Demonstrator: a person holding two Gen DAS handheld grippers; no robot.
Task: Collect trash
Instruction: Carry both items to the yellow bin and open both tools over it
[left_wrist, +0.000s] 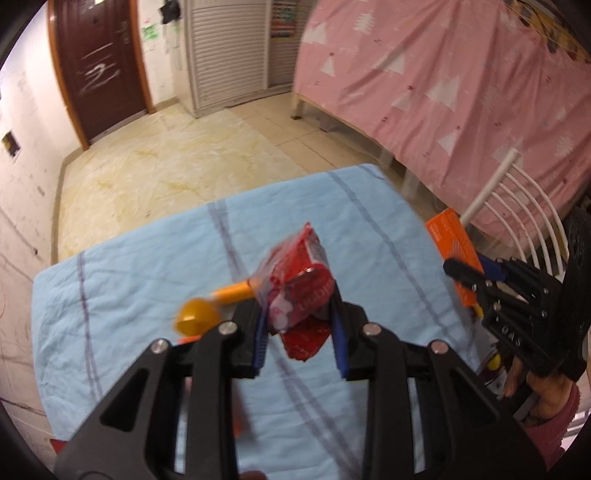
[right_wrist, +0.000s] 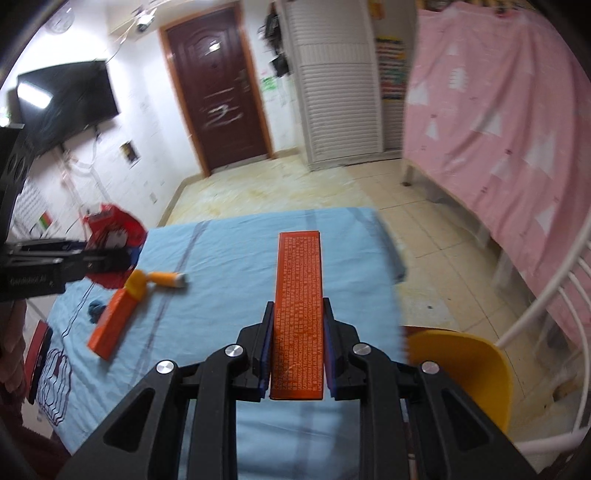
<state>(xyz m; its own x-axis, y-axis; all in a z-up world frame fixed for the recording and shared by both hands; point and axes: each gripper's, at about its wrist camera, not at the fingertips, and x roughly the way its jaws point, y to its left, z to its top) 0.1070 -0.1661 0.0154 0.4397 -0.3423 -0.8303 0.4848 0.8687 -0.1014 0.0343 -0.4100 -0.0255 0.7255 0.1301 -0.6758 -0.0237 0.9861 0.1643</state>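
Clamping a crumpled red wrapper (left_wrist: 295, 291), the left gripper (left_wrist: 299, 332) hangs over a table draped in a light blue cloth (left_wrist: 147, 280) with dark stripes. Its blue-padded fingers (left_wrist: 260, 339) press on the wrapper from both sides, and the shiny red packet sticks up and forward out of the jaws, clear of the cloth. Past it on the cloth lie an orange tube (left_wrist: 232, 291) and a yellow cap (left_wrist: 195, 317), both blurred. At the right edge of the left wrist view, the right gripper (left_wrist: 465, 273) appears from the side, carried by a hand (left_wrist: 546, 391) in a pinkish sleeve, with an orange box just behind it. From the right wrist view, the right gripper (right_wrist: 297, 347) is closed on a long, flat orange box (right_wrist: 299, 302) covered in small white print; the box runs straight forward between the blue pads and reaches well past the fingertips, above the blue cloth (right_wrist: 229, 258). To the left on the cloth a second orange box (right_wrist: 110, 325) lies at a slant, with the yellow cap (right_wrist: 136, 286) and orange tube (right_wrist: 166, 278) touching its far end. The left gripper with its red wrapper (right_wrist: 114, 236) shows at the left edge of that view. A yellow chair seat (right_wrist: 461, 365) sits just beside the table on the right, with a white wire chair back (right_wrist: 546, 295) beyond it. Farther off are a tiled floor (right_wrist: 295, 184), a dark brown door (right_wrist: 221, 96), a white slatted cabinet (right_wrist: 340, 85), a wall-mounted television (right_wrist: 70, 99) and a pink patterned sheet (right_wrist: 498, 110) hanging over a bed frame.
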